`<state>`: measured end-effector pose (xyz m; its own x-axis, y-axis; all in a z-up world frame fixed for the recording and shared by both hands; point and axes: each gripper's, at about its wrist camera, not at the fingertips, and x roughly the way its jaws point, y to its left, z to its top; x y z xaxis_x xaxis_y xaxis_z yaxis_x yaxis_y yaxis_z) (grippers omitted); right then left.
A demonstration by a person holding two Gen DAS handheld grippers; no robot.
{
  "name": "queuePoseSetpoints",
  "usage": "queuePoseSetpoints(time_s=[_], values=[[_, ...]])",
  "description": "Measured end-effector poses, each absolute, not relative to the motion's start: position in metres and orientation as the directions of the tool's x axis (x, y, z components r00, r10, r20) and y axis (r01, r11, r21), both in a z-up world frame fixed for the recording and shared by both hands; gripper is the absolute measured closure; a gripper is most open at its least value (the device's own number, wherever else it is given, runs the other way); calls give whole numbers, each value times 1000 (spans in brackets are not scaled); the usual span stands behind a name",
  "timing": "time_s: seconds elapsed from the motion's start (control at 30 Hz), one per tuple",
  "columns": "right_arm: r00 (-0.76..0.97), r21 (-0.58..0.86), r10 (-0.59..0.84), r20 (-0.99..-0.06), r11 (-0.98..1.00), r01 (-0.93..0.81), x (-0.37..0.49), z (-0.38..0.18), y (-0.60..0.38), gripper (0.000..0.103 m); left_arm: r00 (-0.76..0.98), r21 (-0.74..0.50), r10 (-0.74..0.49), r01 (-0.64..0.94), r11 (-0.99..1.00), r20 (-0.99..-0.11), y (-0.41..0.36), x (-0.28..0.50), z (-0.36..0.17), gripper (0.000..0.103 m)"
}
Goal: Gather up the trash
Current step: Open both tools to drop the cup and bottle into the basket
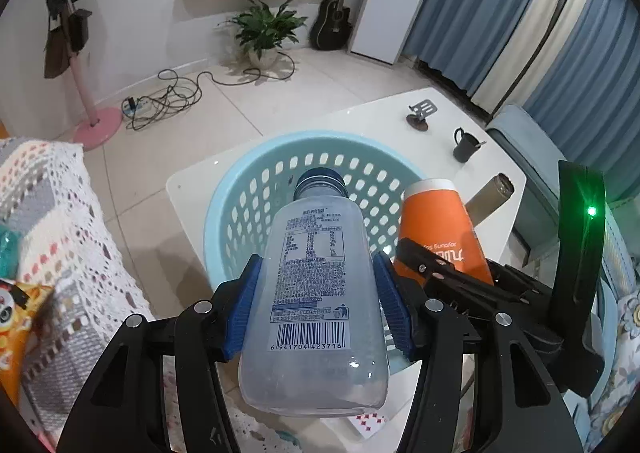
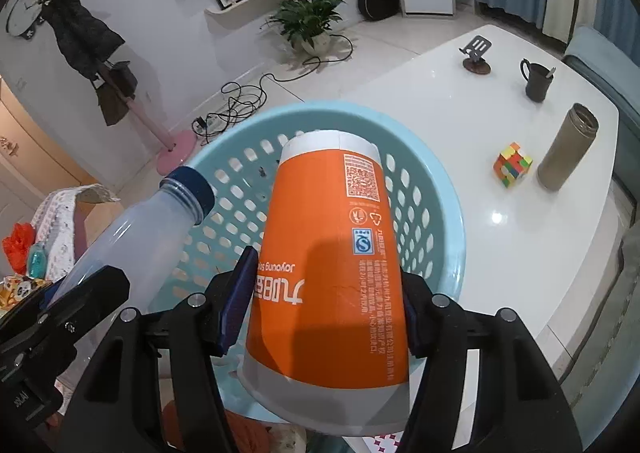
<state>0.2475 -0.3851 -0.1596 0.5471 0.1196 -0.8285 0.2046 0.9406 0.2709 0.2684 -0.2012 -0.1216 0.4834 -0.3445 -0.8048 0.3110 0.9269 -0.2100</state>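
Blue-padded fingers [image 1: 246, 309] of your left gripper [image 1: 316, 265] are pressed against both sides of a clear plastic bottle [image 1: 316, 293], jaws about half spread, and the bottle fills the gap between them, its dark blue cap pointing forward and down over the light blue basket [image 1: 240, 189]. Your right gripper [image 2: 328, 265] is doing the same job on the orange paper cup [image 2: 332, 253]: its fingers [image 2: 236, 301] squeeze the cup's flanks, jaws roughly half open, with the cup turned so its narrow white base points out toward the basket and its wide mouth faces back at the camera. From the left wrist view you can see that cup just to the right of the bottle, the two held side by side and apart, both above the perforated basket. The basket sits on the near corner of the white table [image 2: 480, 125], and what shows of its inside looks bare (though your bottle and cup hide much of the bottom). Further out on the table you've got a colourful puzzle cube [image 2: 514, 169] beside a brownish flask [image 2: 568, 147] standing upright, a dark mug [image 2: 537, 81] behind them, and a small phone stand [image 2: 476, 53] at the far side. Down on the left, a crocheted blanket [image 1: 60, 221] covers the furniture beside the table.
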Motion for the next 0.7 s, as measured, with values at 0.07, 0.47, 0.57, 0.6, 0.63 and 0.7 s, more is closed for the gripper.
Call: queuePoseSetpoints(time_s=[0.07,0.47,0.57,0.6,0.63,0.7], values=[[548,271,116,-829,939,212,244,-160,-387,45,469,-216,-349,314,925,-811,-200,269,-124,48],[594,286,104,-797,933,220,220,-131,-393,36,518,-230,-382,334,914,-765,-192,238,-90,41],[617,280,105,-780,941,193,211,-115,-385,36,545,-233,-387,331,914,-744,-184,225,-76,41],[629,276,106,-770,944,179,208,-107,-381,37,554,-233,-388,331,914,-736,-181,219,-71,41],[638,271,105,-763,948,168,204,-101,-376,37,568,-233,-389,330,915,-725,-177,213,-64,41],[664,260,108,-740,956,134,195,-84,-364,37,596,-230,-392,331,915,-701,-167,200,-52,41]])
